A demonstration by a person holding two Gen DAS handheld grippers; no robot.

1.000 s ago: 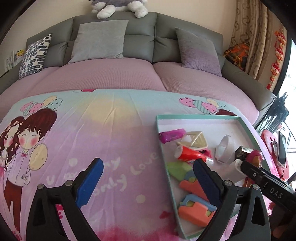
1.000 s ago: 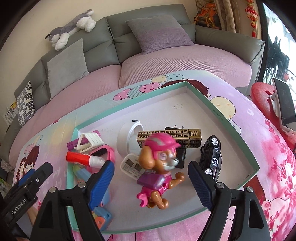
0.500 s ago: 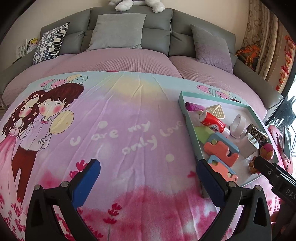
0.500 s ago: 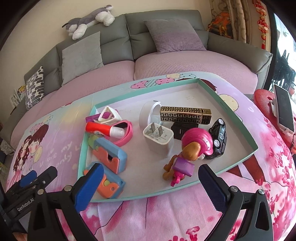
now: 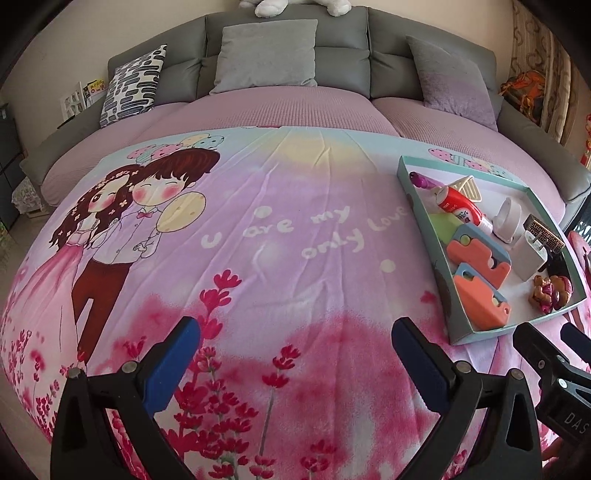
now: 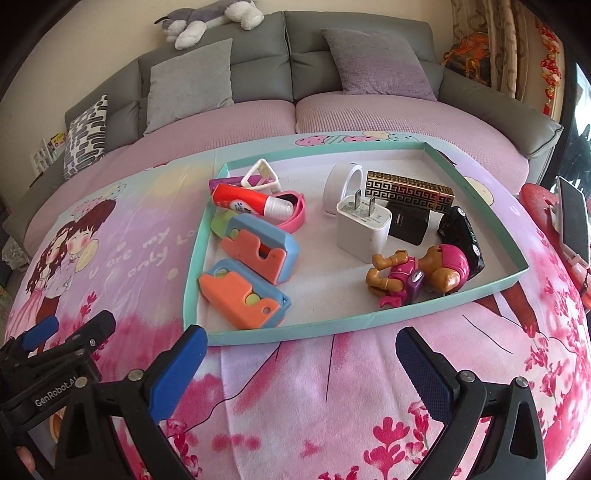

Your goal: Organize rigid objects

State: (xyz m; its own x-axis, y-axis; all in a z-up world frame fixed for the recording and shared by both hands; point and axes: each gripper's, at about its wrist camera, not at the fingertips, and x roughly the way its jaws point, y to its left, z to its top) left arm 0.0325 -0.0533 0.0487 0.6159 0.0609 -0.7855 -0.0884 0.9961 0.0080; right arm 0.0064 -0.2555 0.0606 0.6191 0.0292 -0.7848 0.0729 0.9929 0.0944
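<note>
A teal-rimmed tray (image 6: 369,325) lies on the printed bedspread and holds several small things: a pink toy dog (image 6: 417,277) lying on its side, a white plug charger (image 6: 364,229), a black toy car (image 6: 463,240), a gold patterned box (image 6: 408,188), two orange-and-blue blocks (image 6: 243,293), a red tube (image 6: 245,201). My right gripper (image 6: 303,373) is open and empty, just in front of the tray's near rim. My left gripper (image 5: 295,365) is open and empty over the bedspread, left of the tray (image 5: 413,192).
A grey sofa with cushions (image 5: 266,55) stands behind the bed. A plush dog (image 6: 207,22) lies on its back. A phone on a red stand (image 6: 572,218) is at the right. The bedspread (image 5: 258,229) left of the tray is bare.
Both grippers have pulled back from the tray toward the near edge of the bed. The toy dog, upright between the right fingers a second ago, now lies on its side in the tray.
</note>
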